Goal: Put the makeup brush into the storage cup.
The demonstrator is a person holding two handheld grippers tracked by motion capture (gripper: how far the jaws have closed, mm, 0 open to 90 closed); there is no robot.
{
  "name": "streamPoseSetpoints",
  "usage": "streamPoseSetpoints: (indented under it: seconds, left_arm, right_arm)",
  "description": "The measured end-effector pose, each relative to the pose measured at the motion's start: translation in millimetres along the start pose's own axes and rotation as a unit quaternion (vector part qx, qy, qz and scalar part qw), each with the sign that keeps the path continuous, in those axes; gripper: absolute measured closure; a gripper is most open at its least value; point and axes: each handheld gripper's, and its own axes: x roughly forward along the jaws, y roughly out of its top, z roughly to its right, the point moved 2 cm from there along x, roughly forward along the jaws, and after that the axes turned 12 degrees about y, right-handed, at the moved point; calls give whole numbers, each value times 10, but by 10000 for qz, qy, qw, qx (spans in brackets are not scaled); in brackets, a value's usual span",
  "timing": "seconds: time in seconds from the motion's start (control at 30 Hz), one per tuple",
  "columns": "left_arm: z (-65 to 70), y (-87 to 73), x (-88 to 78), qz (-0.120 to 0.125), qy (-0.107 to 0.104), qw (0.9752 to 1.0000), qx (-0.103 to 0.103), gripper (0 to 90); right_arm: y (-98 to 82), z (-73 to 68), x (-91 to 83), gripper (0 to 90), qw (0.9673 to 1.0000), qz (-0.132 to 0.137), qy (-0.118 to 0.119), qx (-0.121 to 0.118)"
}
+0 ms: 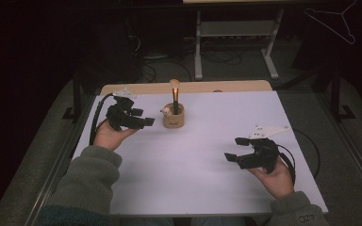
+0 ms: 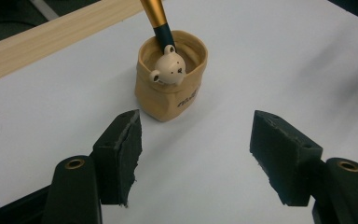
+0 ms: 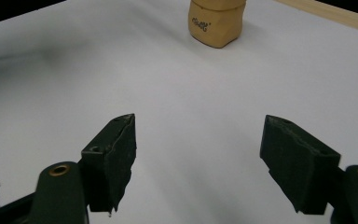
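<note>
A small tan pouch-like cup stands upright near the back middle of the white table top. A makeup brush with a gold and dark handle stands in it, beside a small cream bear-head figure. My left gripper is open, just left of the cup, with nothing between its jaws. My right gripper is open too, low over the table at front right, empty and well away from the cup.
A wooden strip runs along the table's far edge. Beyond it stand a metal stand's legs and cables on the dark floor. A wire hanger shows at top right. Metal rails flank the table.
</note>
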Motion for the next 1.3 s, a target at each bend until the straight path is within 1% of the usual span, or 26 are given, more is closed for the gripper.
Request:
streamPoseSetpoints:
  seconds: [0.07, 0.13, 0.2, 0.23, 0.3, 0.43, 0.5, 0.53, 0.6, 0.67, 0.7, 0.73, 0.77, 0.8, 0.93, 0.97, 1.03, 1.07, 1.1, 1.13, 1.2, 1.3]
  left_arm:
    - [18, -20, -13, 61, 0, 10000, 41, 322]
    - [42, -40, -27, 58, 18, 9999, 91, 314]
    - [70, -60, -41, 78, -1, 9999, 92, 308]
    - [78, -71, -47, 72, -9, 9999, 133, 303]
    - [104, -93, -57, 106, -44, 9999, 87, 291]
    - [138, -142, -82, 113, -38, 9997, 196, 274]
    - [161, -165, -92, 131, -35, 9997, 185, 270]
    - [169, -179, -100, 152, -30, 9996, 241, 266]
    - [183, -201, -114, 153, -24, 9995, 280, 264]
    - [200, -234, -131, 211, -37, 9995, 243, 260]
    - [202, -251, -142, 208, -36, 9994, 274, 259]
    - [215, -270, -146, 226, -34, 9995, 239, 258]
    - [216, -289, -153, 218, -17, 9994, 283, 254]
    - [235, -310, -152, 275, -37, 9995, 172, 253]
    - [258, -413, -160, 245, -32, 9993, 290, 252]
    - [267, -440, -155, 263, -44, 9993, 263, 252]
    - [264, -491, -160, 242, -44, 9993, 296, 250]
    - [277, -515, -157, 290, -63, 9994, 182, 249]
    - [268, -539, -164, 280, -69, 9993, 221, 249]
    - [268, -561, -171, 263, -58, 9994, 212, 249]
    - [285, -599, -173, 350, -80, 9993, 112, 246]
    - [302, -657, -194, 338, -77, 9993, 150, 246]
  right_arm:
    - [-2, 1, -3, 257, 10000, 8, -14, 9]
    - [-2, 3, -5, 255, 10000, 11, -23, 10]
    - [-3, 5, -8, 253, 10000, 14, -26, 10]
    - [-4, 5, -10, 253, 10000, 14, -28, 23]
    - [-3, 9, -12, 251, 10000, 21, -35, 29]
    - [-6, 11, -7, 245, 10000, 13, -46, 51]
    - [-6, 10, -6, 244, 10000, 4, -51, 49]
    - [-6, 11, -5, 243, 10000, 2, -55, 48]
    - [-8, 10, -6, 241, 10000, 0, -61, 55]
    - [-10, 12, -8, 239, 10000, 10, -66, 55]
    - [-11, 12, -9, 238, 10000, 11, -69, 67]
    - [-12, 13, -9, 238, 10000, 9, -75, 63]
    - [-13, 15, -8, 237, 10000, 2, -75, 60]
    - [-13, 16, -5, 237, 10000, -7, -74, 53]
    - [-17, 13, 2, 237, 10000, -14, -76, 49]
    - [-18, 12, 2, 237, 10000, -23, -71, 61]
    - [-20, 16, 0, 235, 9999, -43, -68, 74]
    - [-20, 17, 0, 235, 9999, -41, -67, 81]
    - [-21, 19, 1, 235, 9999, -37, -68, 78]
    - [-21, 19, 1, 234, 9999, -37, -67, 80]
    - [-23, 21, 3, 233, 9999, -43, -71, 67]
    - [-24, 19, 5, 232, 9999, -46, -71, 69]
